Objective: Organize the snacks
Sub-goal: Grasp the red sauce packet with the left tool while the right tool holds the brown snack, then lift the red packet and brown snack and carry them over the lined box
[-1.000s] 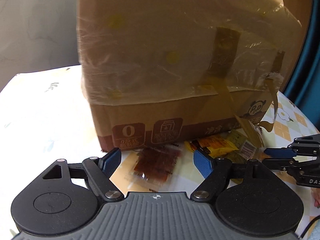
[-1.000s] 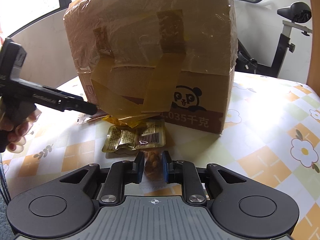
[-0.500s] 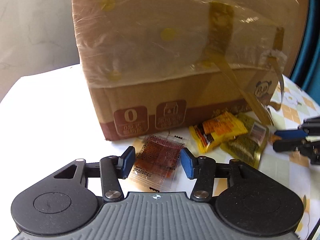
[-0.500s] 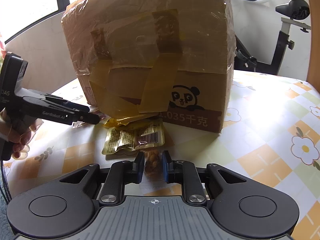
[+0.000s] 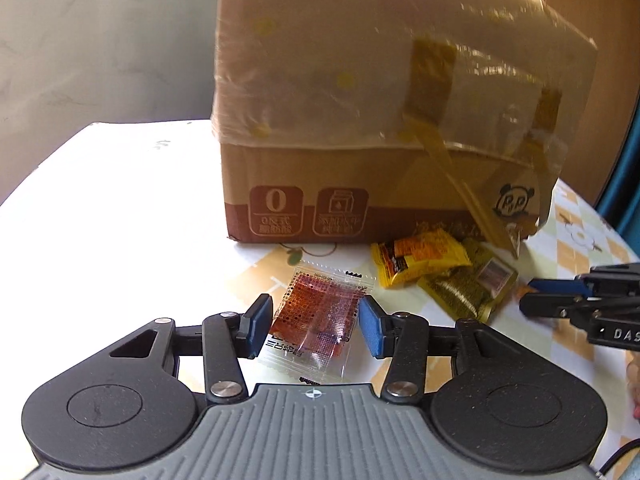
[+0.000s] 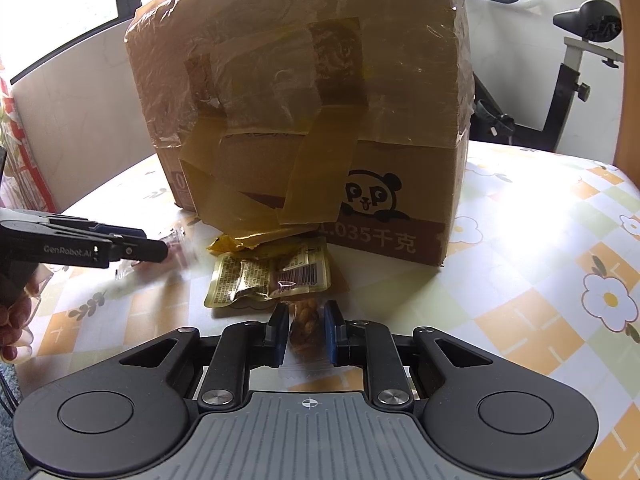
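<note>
On the flowered tablecloth, just near of the taped cardboard box, lie the loose snacks. Between the blue pads of the left gripper sits a clear packet of red strips — the jaws are closing around it, pads close beside its edges but not visibly pressing. To its right a yellow-orange packet overlaps a gold-green pouch, both touching the box's foot. Farther right, the right gripper is clenched on a small clear packet of brown nuts, nearest of all.
</note>
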